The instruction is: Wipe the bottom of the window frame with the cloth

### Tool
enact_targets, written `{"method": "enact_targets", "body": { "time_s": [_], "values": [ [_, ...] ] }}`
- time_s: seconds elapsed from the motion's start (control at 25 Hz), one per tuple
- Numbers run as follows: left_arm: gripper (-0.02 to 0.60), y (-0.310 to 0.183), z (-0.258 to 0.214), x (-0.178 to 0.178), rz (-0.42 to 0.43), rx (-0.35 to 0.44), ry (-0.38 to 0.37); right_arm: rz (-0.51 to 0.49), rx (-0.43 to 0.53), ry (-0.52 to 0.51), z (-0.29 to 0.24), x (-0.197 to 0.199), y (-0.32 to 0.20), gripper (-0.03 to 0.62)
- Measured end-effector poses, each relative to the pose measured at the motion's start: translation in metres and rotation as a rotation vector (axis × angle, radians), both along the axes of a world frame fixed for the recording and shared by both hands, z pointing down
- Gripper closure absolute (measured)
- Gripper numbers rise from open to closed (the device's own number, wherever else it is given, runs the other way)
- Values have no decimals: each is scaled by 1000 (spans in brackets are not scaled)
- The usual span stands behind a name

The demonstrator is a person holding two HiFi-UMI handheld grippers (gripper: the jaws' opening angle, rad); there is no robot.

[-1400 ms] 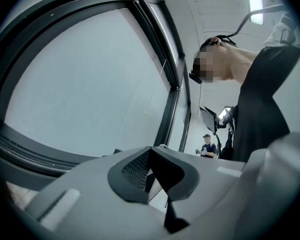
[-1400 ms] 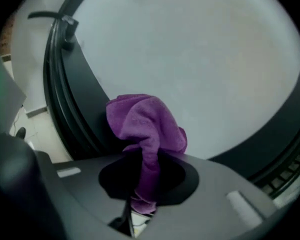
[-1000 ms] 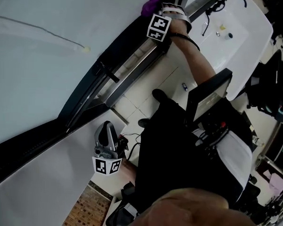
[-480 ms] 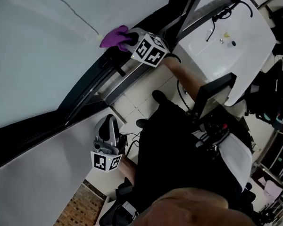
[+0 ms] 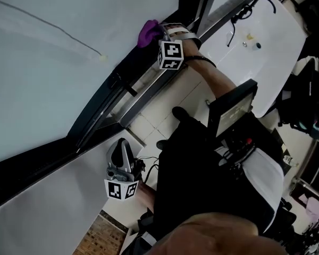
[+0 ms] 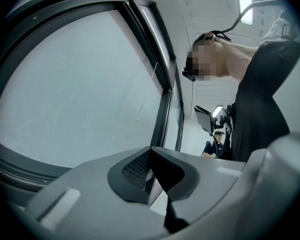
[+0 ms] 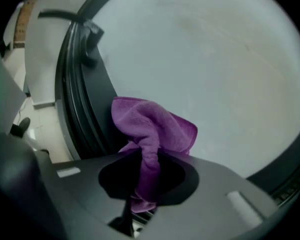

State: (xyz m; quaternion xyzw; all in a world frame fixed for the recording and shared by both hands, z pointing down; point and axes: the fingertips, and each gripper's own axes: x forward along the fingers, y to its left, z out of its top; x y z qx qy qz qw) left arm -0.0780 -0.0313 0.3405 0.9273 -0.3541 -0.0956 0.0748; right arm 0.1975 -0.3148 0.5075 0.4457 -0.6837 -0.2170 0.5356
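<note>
Backdrop: a pale grey window pane [image 5: 53, 73] filled the upper left of the head view, and the dark metal bottom rail of the window frame [image 5: 98, 108] ran diagonally beneath it.
Cloth: the crumpled purple microfibre cloth [image 5: 149, 32] sat at the rail towards its far end, right at the foot of the glass and seemingly pressed to it.
Right gripper: the grey two-jaw right gripper [image 5: 160, 35] had its jaws clamped on a fold of the cloth. Its own view showed the purple bunch [image 7: 155, 129] spilling out ahead of the tips against the dark frame.
Change: a second before, the cloth was farther along, nearer the upright. Half a second before, it had swept down the rail towards the person. Now it was on its way back up, a clear to-and-fro stroke.
Meaning: wiping looked well under way on the far stretch. The long near stretch of rail probably still needed passes.
Left gripper: the grey two-jaw left gripper [image 5: 120, 161] hung low by the person's leg, well apart from the frame. Its jaws were pressed together on nothing, and it had barely shifted over that second.
</note>
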Motion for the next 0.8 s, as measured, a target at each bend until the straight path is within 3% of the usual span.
{"method": "enact_targets", "body": {
  "time_s": [0.2, 0.4, 0.64, 0.72, 0.8],
  "values": [
    [578, -4, 4, 5, 23, -5, 0, 198, 16, 263, 4, 97, -26, 533],
    [578, -7, 9, 9, 31, -14, 0, 294, 21, 426, 5, 123, -41, 534],
    [578, -8, 12, 9, 26, -11, 8, 324, -37, 414, 11, 138, -39, 536],
    [578, -7, 15, 4, 17, -16, 12, 345, -127, 409, 17, 144, -15, 534],
    [578, -5, 17, -4, 7, -22, 19, 352, -250, 248, 24, 136, 26, 530]
  ]
}}
